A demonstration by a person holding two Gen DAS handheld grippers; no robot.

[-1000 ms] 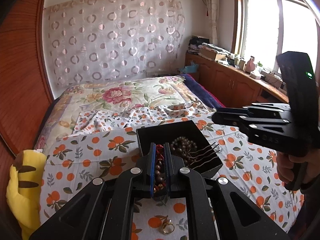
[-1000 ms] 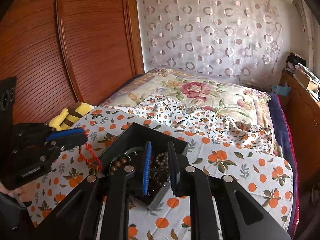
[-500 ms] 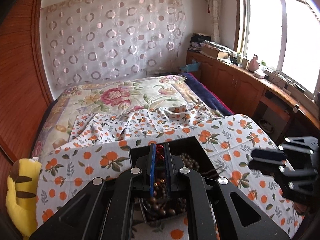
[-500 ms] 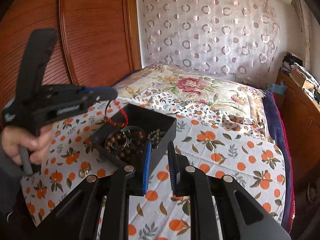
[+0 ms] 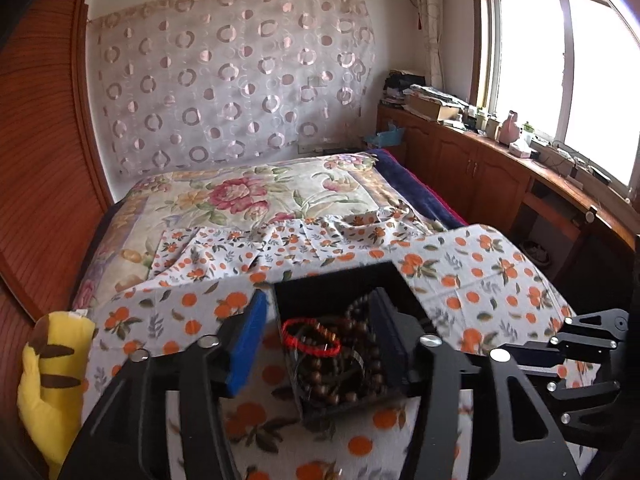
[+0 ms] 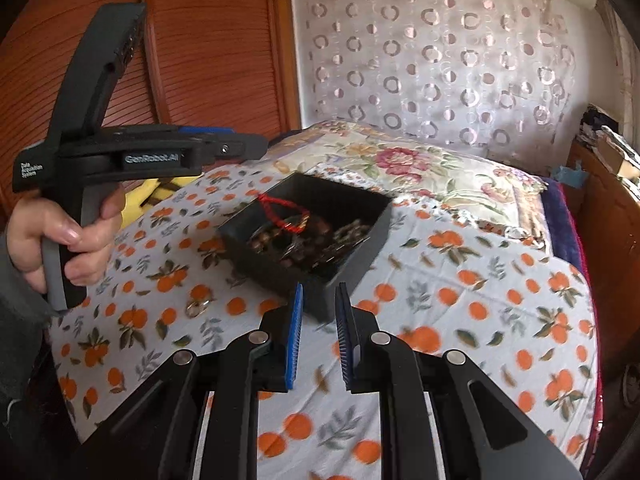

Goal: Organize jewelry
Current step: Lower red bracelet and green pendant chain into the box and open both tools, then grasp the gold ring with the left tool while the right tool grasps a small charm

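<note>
The black box [image 5: 340, 292] sits on the orange-print sheet [image 5: 472, 280] of the bed, low in the middle of the left wrist view and at the centre of the right wrist view. It already holds most of the jewelry: dark brown bead strings [image 5: 340, 376] fill its floor, and a red bracelet [image 5: 311, 337] lies on top of them, apart from both tools. So the sorting looks well along. At least one piece is left outside: a gold ring [image 6: 197, 307] lies on the sheet, left of the box in the right wrist view, just below the hand [image 6: 64, 240] that grips the other tool.

The left hand-held gripper [image 5: 316, 340] is spread wide and holds nothing; its blue pad [image 5: 246, 344] stands left of the box and its dark pad over the right part of it. The right hand-held gripper [image 6: 318, 336] is set narrow, with a clear gap between its pads and nothing in it, just in front of the near corner of the box.

Only the right wrist view shows the ring, and it shows the left tool from the side, hanging above the sheet left of the box. The left wrist view does not take in the ring. It looks straight down into the box instead, and it catches the right tool at its lower right edge, along with a yellow plush toy [image 5: 48, 376] at lower left.
</note>
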